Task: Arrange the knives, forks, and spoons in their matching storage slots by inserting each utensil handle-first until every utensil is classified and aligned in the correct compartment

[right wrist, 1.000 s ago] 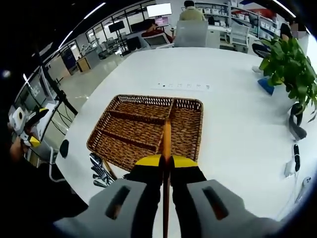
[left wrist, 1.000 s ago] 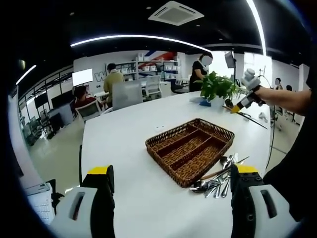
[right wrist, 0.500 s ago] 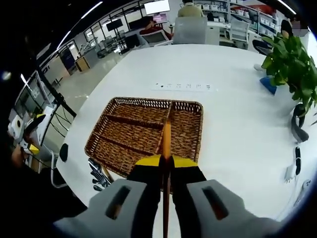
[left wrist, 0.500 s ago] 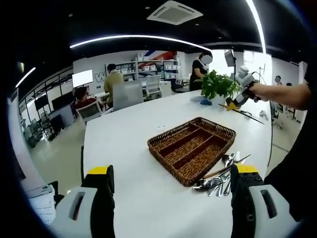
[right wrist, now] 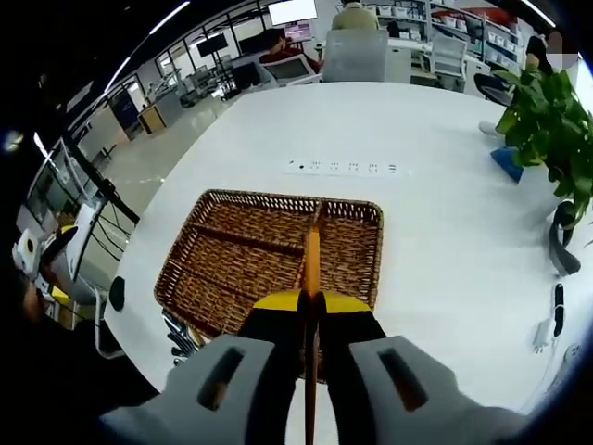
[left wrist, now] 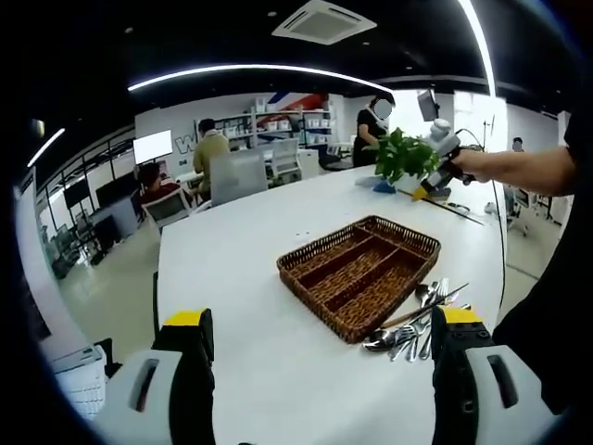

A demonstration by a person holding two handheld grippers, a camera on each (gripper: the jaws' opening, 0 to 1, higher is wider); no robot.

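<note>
A brown woven tray (left wrist: 357,283) with long slots lies on the white table (left wrist: 241,250). Beside its near right corner is a pile of metal utensils (left wrist: 415,326). My left gripper (left wrist: 324,317) is open and holds nothing, low in front of the tray. In the left gripper view my right gripper (left wrist: 434,174) is held high, far to the right. In the right gripper view the right gripper (right wrist: 311,298) is shut on a wooden-handled utensil (right wrist: 312,260), whose handle points forward above the tray (right wrist: 241,269). The utensil pile (right wrist: 181,334) lies at the tray's lower left there.
A potted plant (left wrist: 403,158) stands at the table's far end, also seen as the plant (right wrist: 556,120). A row of sockets (right wrist: 338,168) is set in the table beyond the tray. Cables and small devices (right wrist: 556,297) lie at the right. People sit at desks behind.
In the left gripper view my right gripper has moved up and left with the utensil still in it. The left gripper stays open and still. Tray and pile have not moved.
</note>
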